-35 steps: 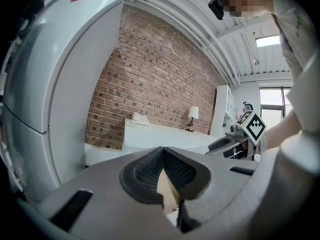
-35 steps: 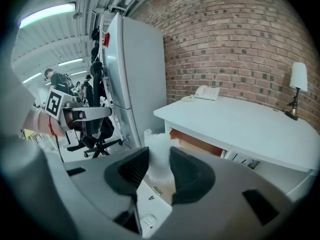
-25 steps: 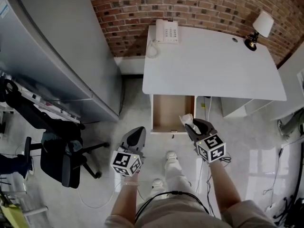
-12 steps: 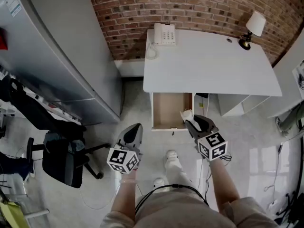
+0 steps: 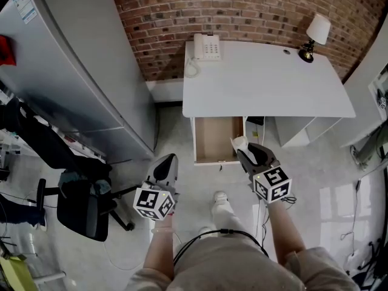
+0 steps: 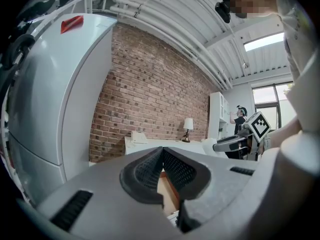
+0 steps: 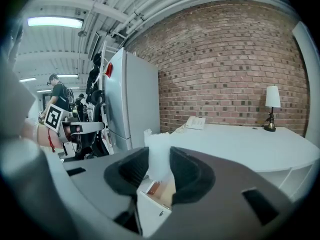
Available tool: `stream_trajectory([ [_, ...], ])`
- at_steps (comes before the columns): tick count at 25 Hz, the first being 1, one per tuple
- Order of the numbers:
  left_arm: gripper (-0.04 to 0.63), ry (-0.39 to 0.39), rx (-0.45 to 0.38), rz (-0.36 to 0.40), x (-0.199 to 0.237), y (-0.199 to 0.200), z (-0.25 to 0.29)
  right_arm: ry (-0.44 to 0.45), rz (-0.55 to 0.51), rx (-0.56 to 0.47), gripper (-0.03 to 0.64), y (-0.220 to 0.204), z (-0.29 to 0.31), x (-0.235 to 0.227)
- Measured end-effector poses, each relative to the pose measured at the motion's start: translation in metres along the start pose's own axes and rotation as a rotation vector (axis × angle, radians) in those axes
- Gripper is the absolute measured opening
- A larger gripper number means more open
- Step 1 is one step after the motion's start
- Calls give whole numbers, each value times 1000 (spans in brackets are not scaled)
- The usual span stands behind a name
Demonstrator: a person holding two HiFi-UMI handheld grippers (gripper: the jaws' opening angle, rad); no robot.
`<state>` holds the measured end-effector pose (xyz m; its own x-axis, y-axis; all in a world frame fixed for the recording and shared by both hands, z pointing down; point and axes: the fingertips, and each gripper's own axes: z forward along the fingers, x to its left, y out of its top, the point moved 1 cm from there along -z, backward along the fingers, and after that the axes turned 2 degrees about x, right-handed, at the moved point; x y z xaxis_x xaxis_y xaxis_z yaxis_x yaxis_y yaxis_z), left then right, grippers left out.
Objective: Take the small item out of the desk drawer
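My right gripper point(image 5: 244, 153) is shut on a small white packet point(image 5: 239, 144), held just off the front right corner of the open wooden drawer point(image 5: 216, 139) of the white desk point(image 5: 267, 80). In the right gripper view the packet point(image 7: 156, 153) stands upright between the pads, and my right gripper point(image 7: 159, 166) points toward the desk top point(image 7: 240, 141). My left gripper point(image 5: 165, 167) hangs over the floor, left of the drawer, its jaws closed on nothing. In the left gripper view my left gripper point(image 6: 162, 165) has its pads touching.
A white telephone point(image 5: 207, 46) and a small lamp point(image 5: 314, 34) sit at the back of the desk against the brick wall point(image 5: 242, 8). A grey refrigerator point(image 5: 79, 71) stands at the left, with a black office chair point(image 5: 79, 202) below it. A cable point(image 5: 218, 232) trails by my feet.
The head camera has shifted, so the desk sits a bit higher in view. Both grippers keep their places beside the drawer, and the right one still holds the packet.
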<state>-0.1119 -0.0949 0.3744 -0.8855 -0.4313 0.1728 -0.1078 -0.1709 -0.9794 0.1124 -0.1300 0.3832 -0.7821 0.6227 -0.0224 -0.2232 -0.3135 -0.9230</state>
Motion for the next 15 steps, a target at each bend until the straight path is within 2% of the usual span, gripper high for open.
stream_trajectory([
  [15, 5, -8, -37, -1, -13, 18, -27, -67, 2, -93, 141, 23, -41, 3],
])
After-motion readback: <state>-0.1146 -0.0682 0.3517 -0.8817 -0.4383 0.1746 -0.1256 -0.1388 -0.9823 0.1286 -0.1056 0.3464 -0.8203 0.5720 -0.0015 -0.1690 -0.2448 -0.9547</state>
